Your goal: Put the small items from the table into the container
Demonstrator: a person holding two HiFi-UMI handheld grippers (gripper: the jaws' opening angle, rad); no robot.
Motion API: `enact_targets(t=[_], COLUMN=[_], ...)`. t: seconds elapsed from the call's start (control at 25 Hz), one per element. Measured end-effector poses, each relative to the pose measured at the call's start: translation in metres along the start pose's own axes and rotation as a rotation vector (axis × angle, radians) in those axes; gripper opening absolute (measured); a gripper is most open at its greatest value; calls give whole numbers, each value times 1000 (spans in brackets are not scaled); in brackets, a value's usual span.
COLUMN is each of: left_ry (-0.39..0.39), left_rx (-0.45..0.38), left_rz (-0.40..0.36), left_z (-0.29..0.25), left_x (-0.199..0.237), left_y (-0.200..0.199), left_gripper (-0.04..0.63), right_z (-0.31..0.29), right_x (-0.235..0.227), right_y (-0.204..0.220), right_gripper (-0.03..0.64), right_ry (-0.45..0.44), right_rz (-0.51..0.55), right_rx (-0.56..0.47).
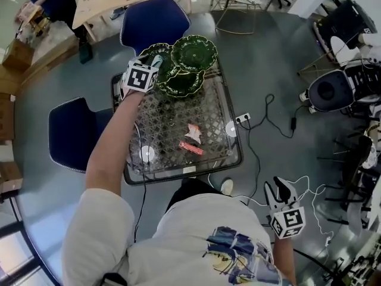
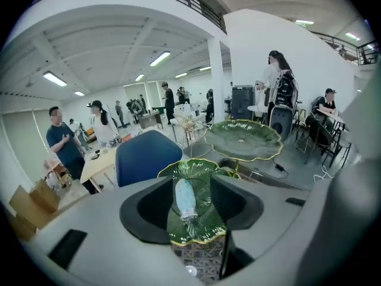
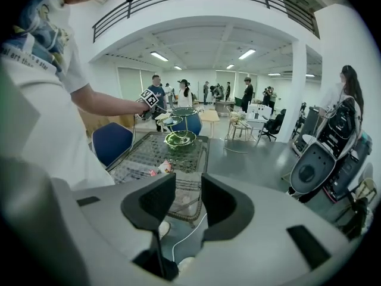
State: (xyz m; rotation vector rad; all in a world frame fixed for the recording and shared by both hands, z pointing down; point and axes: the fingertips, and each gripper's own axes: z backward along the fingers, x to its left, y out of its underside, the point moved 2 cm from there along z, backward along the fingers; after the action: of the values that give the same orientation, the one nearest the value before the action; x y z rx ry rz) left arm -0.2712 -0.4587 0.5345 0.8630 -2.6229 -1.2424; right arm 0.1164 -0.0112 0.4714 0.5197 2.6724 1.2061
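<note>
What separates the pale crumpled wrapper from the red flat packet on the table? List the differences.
Colour: the pale crumpled wrapper is whitish-pink; the red flat packet is solid red.
Shape: the wrapper is bunched and irregular; the packet is a narrow flat strip.
Place: the wrapper lies nearer the green leaf-shaped dishes than the packet.
Shared: both lie close together on the woven-pattern table, outside the dishes.
</note>
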Motion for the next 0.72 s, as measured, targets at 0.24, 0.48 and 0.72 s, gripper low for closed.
enact_targets(t=[0.24,0.48,0.72], left_ry=[5,6,15], left_rx=[-119,-127,-130], left_rz=[103,221,307], left_z=[96,174,233], left_x=[-52,-135,-223], left_y=[11,62,86], left_gripper=[186,184,183], right_z=[-5,-10,-2], right_x=[-12,-17,-20], right_y=[-1,-3,1], right_gripper=[135,135,135], right_ry=[-110,-243,-354], right_rz=[58,148,219], right_rx=[-32,-87,-125])
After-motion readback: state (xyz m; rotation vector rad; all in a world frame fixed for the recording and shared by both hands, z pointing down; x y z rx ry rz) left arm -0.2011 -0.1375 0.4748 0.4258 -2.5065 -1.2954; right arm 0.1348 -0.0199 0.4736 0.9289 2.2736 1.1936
